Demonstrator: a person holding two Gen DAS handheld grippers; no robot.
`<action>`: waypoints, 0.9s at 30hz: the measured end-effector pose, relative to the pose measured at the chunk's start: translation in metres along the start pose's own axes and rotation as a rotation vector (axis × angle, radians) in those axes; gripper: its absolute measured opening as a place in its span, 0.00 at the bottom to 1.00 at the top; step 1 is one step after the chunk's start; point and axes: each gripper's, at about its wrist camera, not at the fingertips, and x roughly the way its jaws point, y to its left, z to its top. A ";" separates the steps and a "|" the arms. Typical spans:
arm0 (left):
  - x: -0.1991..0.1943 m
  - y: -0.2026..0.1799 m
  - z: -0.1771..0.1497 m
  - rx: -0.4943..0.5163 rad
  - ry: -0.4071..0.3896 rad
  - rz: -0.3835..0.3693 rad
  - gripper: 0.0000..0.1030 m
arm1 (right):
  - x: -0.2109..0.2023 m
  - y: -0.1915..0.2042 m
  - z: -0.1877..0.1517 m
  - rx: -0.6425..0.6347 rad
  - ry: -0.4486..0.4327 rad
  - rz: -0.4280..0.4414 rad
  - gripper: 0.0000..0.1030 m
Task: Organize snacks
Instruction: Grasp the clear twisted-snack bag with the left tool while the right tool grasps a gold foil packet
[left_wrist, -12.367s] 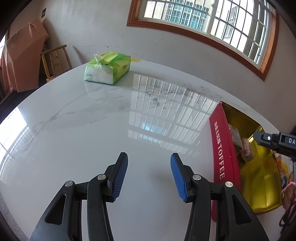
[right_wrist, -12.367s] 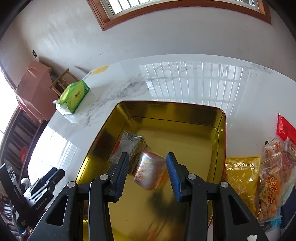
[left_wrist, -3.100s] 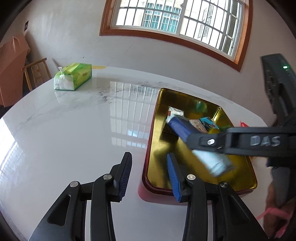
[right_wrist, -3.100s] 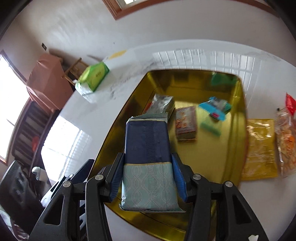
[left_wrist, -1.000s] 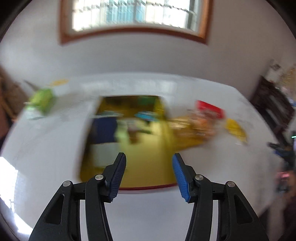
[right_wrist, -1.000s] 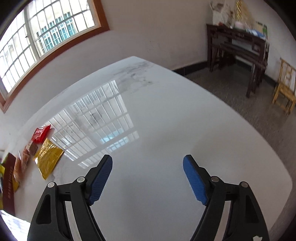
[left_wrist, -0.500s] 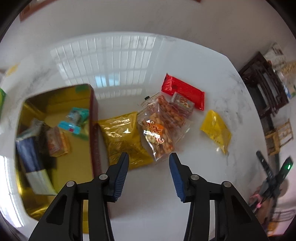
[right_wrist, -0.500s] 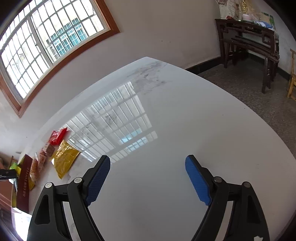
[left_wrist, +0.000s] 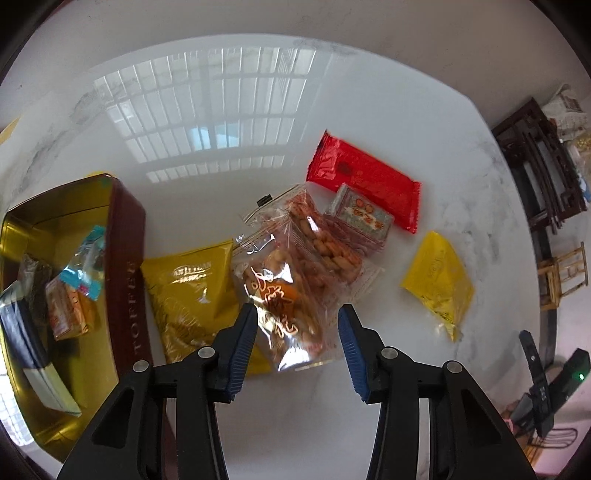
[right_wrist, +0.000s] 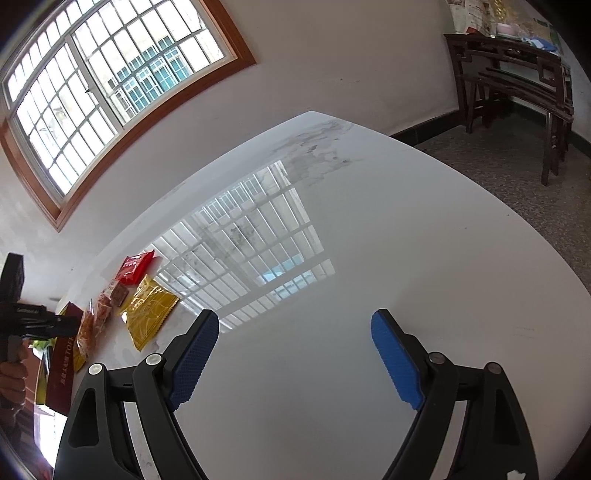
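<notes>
A: Left gripper (left_wrist: 297, 325)?
B: Jaws apart, just been narrowing, above the clear peanut bag (left_wrist: 291, 291); its lower end lies between the pads, untouched as far as I can tell.
A: The toffee tin (left_wrist: 125, 266)?
B: At nine o'clock, cut off by the frame.
A: Right gripper (right_wrist: 295, 354)?
B: Jaws wide, just been widening, nothing between them, over the bare marble table (right_wrist: 369, 240).

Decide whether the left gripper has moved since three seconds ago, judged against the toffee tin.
Yes. The left gripper has swung from the toffee tin rightward to the clear peanut bag.
</notes>
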 end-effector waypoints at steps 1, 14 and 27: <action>0.004 0.000 0.001 -0.002 0.005 0.005 0.45 | 0.000 0.000 0.000 -0.001 0.001 0.002 0.80; 0.024 0.004 -0.004 -0.044 -0.010 0.059 0.35 | 0.001 0.001 -0.001 -0.001 0.002 0.016 0.81; -0.052 -0.009 -0.087 -0.034 -0.152 -0.092 0.35 | 0.020 0.048 -0.001 -0.234 0.079 0.109 0.81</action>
